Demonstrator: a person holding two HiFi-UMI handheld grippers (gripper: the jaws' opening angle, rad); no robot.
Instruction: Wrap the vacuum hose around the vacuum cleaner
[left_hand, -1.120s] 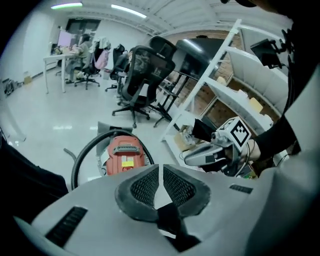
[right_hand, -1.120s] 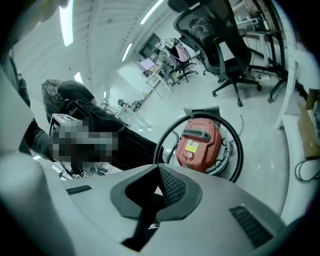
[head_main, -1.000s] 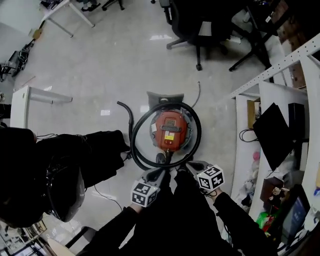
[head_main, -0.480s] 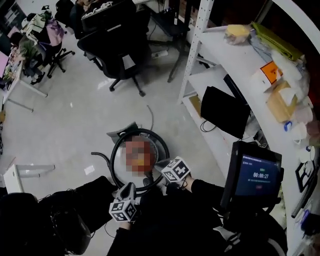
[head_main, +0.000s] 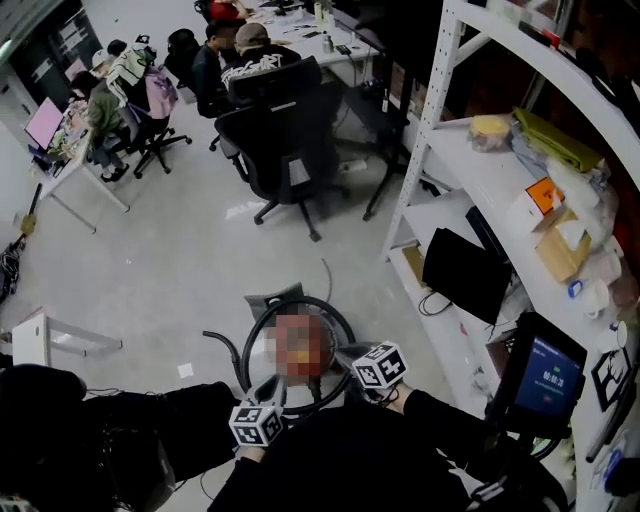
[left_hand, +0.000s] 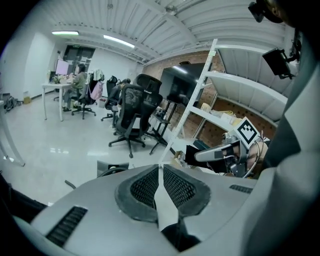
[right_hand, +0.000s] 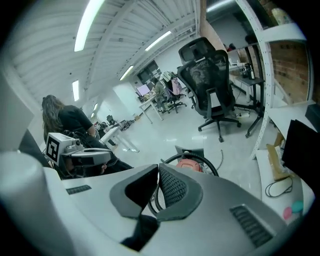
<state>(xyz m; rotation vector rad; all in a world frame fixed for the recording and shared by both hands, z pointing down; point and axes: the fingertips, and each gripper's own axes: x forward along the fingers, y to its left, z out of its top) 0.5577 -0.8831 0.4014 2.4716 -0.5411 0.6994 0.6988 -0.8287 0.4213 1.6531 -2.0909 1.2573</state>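
Hose: vacuum hose (head_main: 300, 299) rings the vacuum cleaner (right_hand: 190, 164), lower centre of head view.
Grippers: left gripper (left_hand: 160, 175) and right gripper (right_hand: 157, 182) both clenched, empty.
Tip: tuck the loose hose end in gently.

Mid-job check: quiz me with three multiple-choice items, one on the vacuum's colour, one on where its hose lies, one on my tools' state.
1. Body colour of the round vacuum cleaner: A blue; B red-orange; C green.
2. The black vacuum hose lies: A on a shelf; B looped around the vacuum cleaner; C over a chair.
3. Left tool and right tool are: A both shut, empty; B clamped on the hose; C wide open.
Answers: B, the right gripper view shows it; B, its ring encircles the body; A, jaws meet with nothing between.
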